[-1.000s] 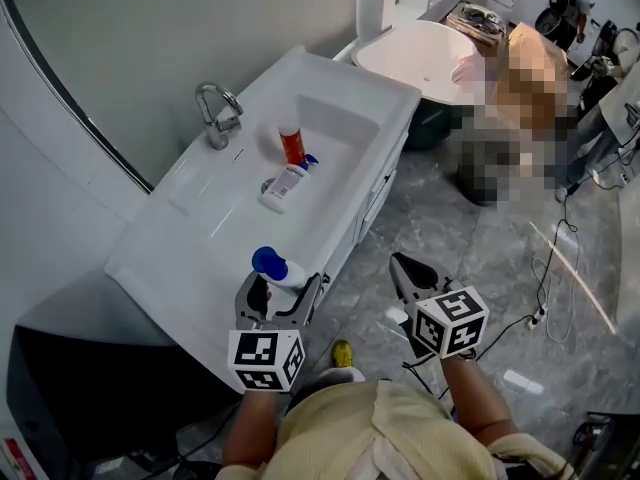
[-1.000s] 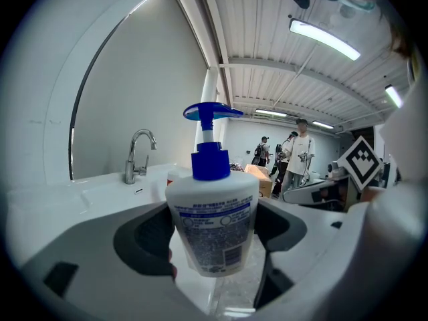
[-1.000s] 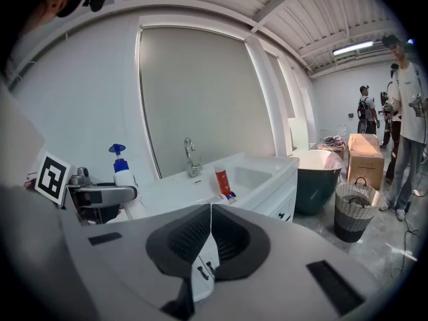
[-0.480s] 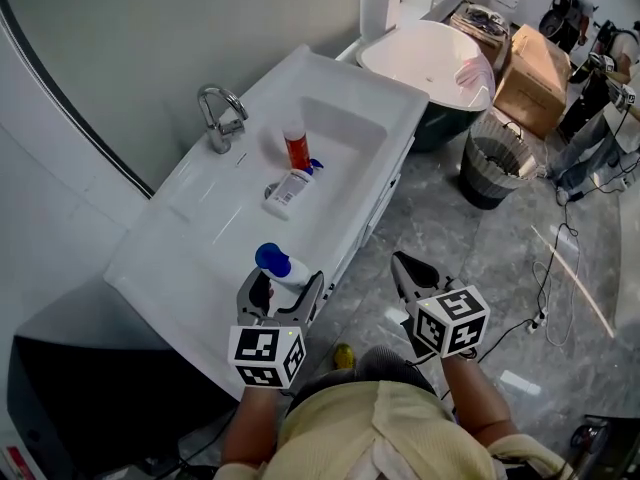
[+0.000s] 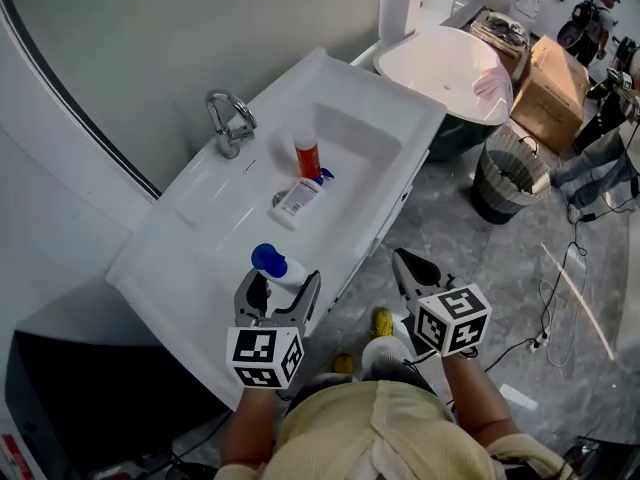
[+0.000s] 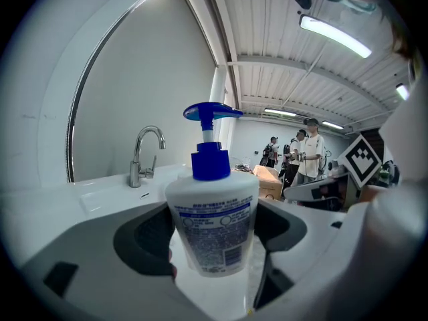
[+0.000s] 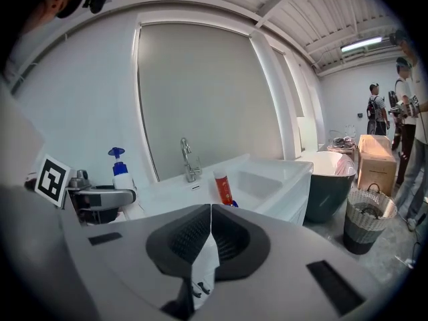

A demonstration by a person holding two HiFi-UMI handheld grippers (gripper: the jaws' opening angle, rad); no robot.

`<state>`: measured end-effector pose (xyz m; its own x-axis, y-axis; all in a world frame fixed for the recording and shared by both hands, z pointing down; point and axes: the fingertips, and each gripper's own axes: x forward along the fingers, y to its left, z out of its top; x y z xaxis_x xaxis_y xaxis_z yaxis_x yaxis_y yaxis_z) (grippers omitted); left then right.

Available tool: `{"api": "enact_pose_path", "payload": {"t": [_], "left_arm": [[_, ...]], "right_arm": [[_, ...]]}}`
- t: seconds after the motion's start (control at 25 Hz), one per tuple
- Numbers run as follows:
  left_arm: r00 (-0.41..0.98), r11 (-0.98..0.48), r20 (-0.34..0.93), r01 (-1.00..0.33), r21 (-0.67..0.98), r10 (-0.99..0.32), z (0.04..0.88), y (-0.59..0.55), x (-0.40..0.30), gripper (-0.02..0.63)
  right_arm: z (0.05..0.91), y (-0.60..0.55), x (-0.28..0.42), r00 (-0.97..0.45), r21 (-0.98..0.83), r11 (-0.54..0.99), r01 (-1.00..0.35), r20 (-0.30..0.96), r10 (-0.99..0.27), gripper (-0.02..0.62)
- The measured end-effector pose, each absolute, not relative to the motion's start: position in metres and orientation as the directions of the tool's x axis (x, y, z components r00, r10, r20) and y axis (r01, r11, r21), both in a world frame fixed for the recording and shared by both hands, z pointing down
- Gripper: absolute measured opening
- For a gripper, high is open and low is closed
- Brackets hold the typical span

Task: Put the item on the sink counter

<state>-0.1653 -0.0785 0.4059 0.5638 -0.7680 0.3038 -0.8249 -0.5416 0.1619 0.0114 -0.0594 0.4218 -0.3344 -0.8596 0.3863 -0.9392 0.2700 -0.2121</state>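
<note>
Holds a white pump bottle (image 5: 272, 264) with a blue head in the left claw (image 5: 280, 286), upright, with both jaws pressed against its sides. Has it at the near end of the table (image 5: 190, 238) around the sink, close to the front edge. Cannot tell whether the base already rests on the surface or hangs just above it. Shows the right claw (image 7: 210, 239) closed completely on nothing, off to the right over the floor and apart from the table. Farther away, in the basin: a red tube (image 5: 308, 156) and a white tube (image 5: 298, 196) lying just beside each other, with the faucet (image 5: 228, 120) at the far left.

Looks like the placing step, almost finished. For the next move, probably: lower until the base sits flat, open the left jaws slowly, then draw back toward the near side without catching the pump head. Better to place it a little farther from the edge, to avoid tipping off.
</note>
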Motion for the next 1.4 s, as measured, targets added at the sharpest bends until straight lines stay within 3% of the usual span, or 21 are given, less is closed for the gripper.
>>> {"api": "enact_pose_path", "payload": {"t": [1.4], "left_arm": [[0.328, -0.303, 0.297, -0.944, 0.127, -0.897, 0.398, -0.197, -0.072, 0.388]], "right_arm": [[0.408, -0.213, 0.109, -0.566, -0.241, 0.513, -0.824, 0.350, -0.746, 0.025]]}}
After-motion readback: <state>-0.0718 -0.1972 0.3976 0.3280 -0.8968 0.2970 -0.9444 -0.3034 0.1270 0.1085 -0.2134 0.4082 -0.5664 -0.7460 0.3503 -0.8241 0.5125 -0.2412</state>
